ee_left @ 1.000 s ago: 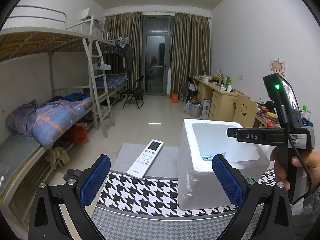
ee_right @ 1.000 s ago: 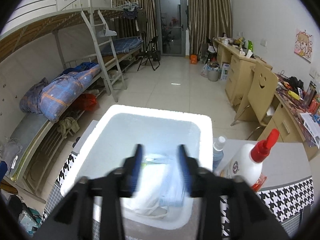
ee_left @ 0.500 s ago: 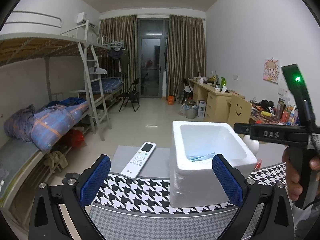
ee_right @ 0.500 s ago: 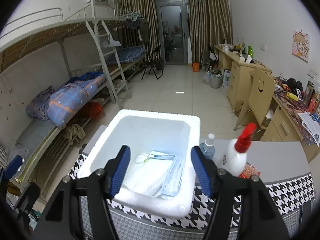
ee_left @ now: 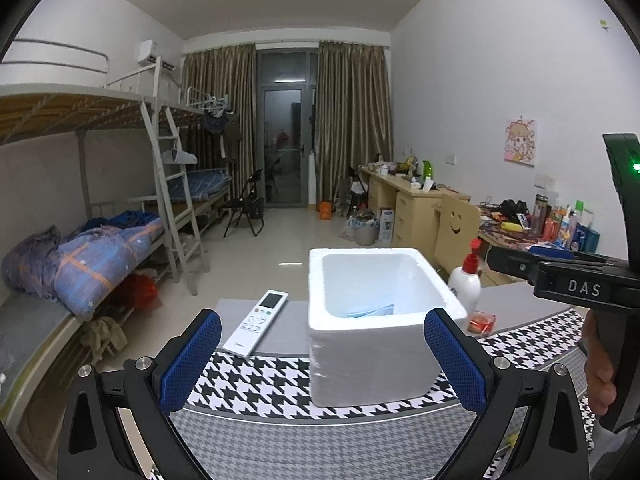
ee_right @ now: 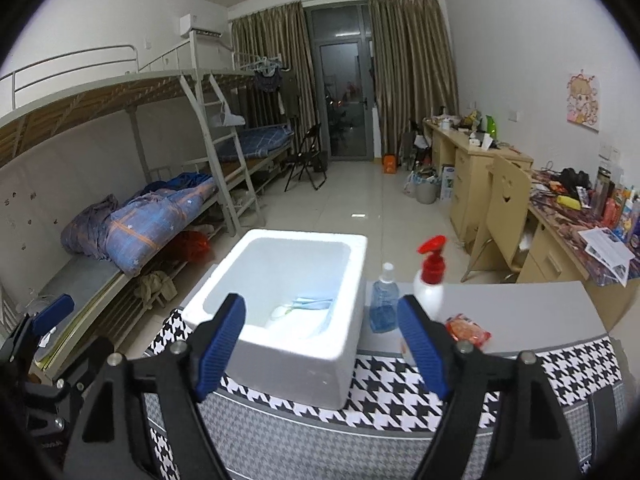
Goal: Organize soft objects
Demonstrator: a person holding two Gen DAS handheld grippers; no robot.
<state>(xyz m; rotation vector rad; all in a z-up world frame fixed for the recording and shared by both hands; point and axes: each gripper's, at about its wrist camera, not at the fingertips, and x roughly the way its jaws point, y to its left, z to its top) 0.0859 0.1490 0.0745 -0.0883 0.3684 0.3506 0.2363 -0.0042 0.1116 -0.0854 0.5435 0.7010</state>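
Item: white foam box (ee_right: 304, 344), open-topped, standing on the houndstooth-covered surface (ee_right: 560, 364). Contents: soft objects, namely a stack of pale blue face masks (ee_right: 316, 303) and a white soft bundle beside them, lying low on the box floor; in the left wrist view only a blue edge of the masks (ee_left: 370, 311) shows over the near wall of the box (ee_left: 380, 360). Right gripper (ee_right: 320, 344): jaws wide apart, holding nothing, held above and short of the near rim, so that the contents lie ahead and below, between the two blue pads. Left gripper (ee_left: 320, 360): jaws likewise wide and empty, held further to the box's left and lower, facing its side wall. Judgement: the right gripper is the better placed for the contents, looking straight down into the opening; the masks' long axis appears to run across the box, roughly in line with the jaw opening, though the angle is hard to tell. Other items on the surface: remote control (ee_left: 256, 322), left of the box, long axis pointing away from the viewer; blue liquid bottle (ee_right: 385, 306), just right of the box; white bottle with red pump (ee_right: 430, 280), beside it; small red packet (ee_right: 468, 330), near the surface's grey part. Judgement: with the soft things already inside the box, the task looks near its end.
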